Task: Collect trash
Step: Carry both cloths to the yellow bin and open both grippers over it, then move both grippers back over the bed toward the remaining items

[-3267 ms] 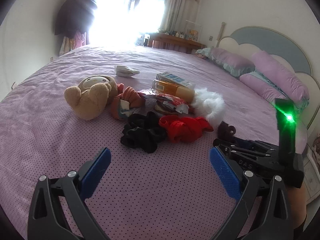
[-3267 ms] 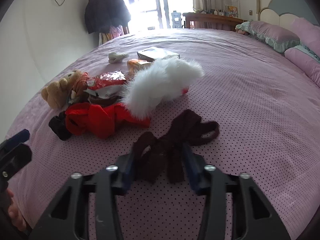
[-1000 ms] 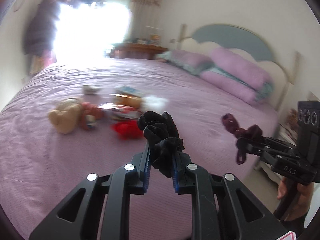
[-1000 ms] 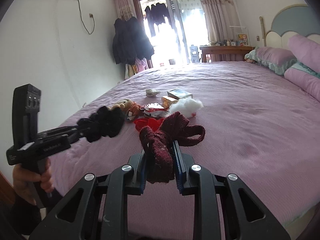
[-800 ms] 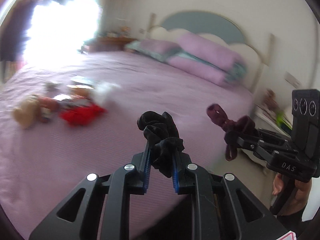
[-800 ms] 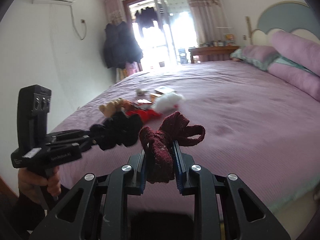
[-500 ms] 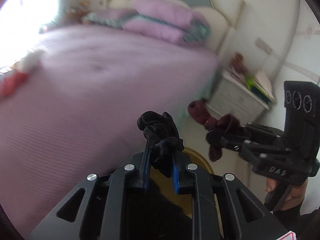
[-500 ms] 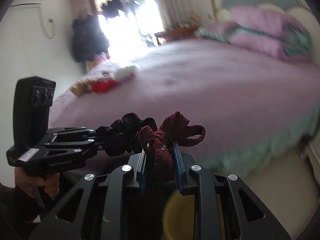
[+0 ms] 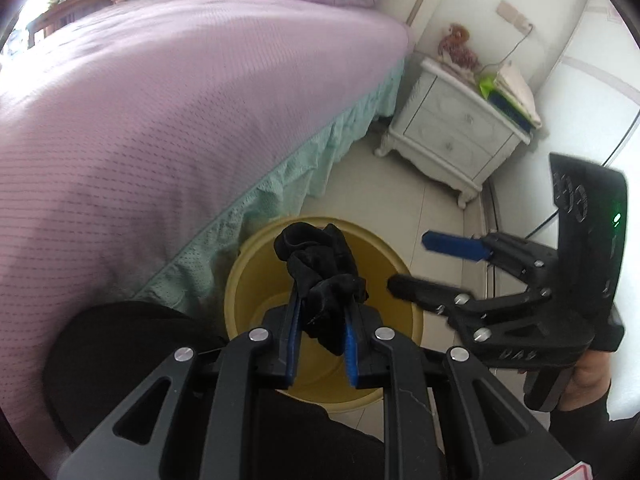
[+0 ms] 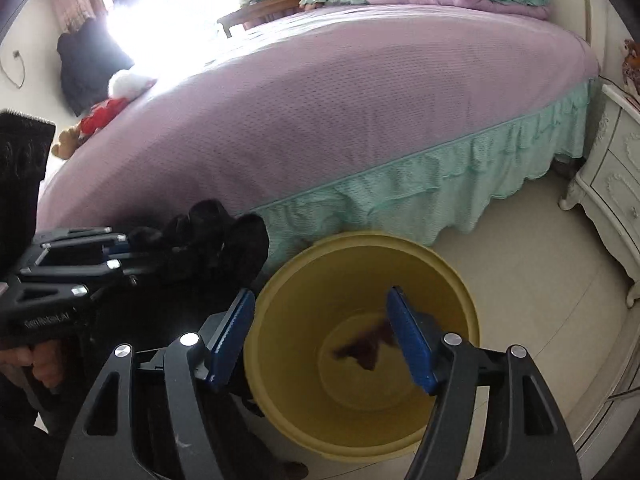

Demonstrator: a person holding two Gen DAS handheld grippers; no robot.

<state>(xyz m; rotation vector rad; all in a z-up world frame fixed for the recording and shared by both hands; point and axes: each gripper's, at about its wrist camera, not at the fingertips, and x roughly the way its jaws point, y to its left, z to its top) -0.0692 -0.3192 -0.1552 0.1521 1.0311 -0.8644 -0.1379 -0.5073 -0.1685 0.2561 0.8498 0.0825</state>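
My left gripper [image 9: 322, 308] is shut on a bunched black cloth [image 9: 320, 264] and holds it just above a yellow bucket [image 9: 240, 276] on the floor by the bed. In the right wrist view the same black cloth [image 10: 224, 240] hangs from the left gripper [image 10: 124, 250] over the bucket's left rim. My right gripper [image 10: 320, 340] is above the bucket [image 10: 360, 240], its jaws opening with nothing between the blue pads. A dark red cloth [image 10: 362, 350], blurred, is inside the bucket below them. The right gripper [image 9: 412, 262] also shows open at the right of the left wrist view.
The bed [image 10: 340, 100] with a purple cover and green skirt [image 10: 400, 192] rises right behind the bucket. A white nightstand [image 9: 452, 136] stands against the wall to the right. A red cloth, a white fluffy thing and a plush toy [image 10: 66, 142] lie far off on the bed.
Both grippers swung down from the bed to above the yellow bucket. The right gripper opened and the dark red cloth dropped into the bucket. The left still grips the black cloth.
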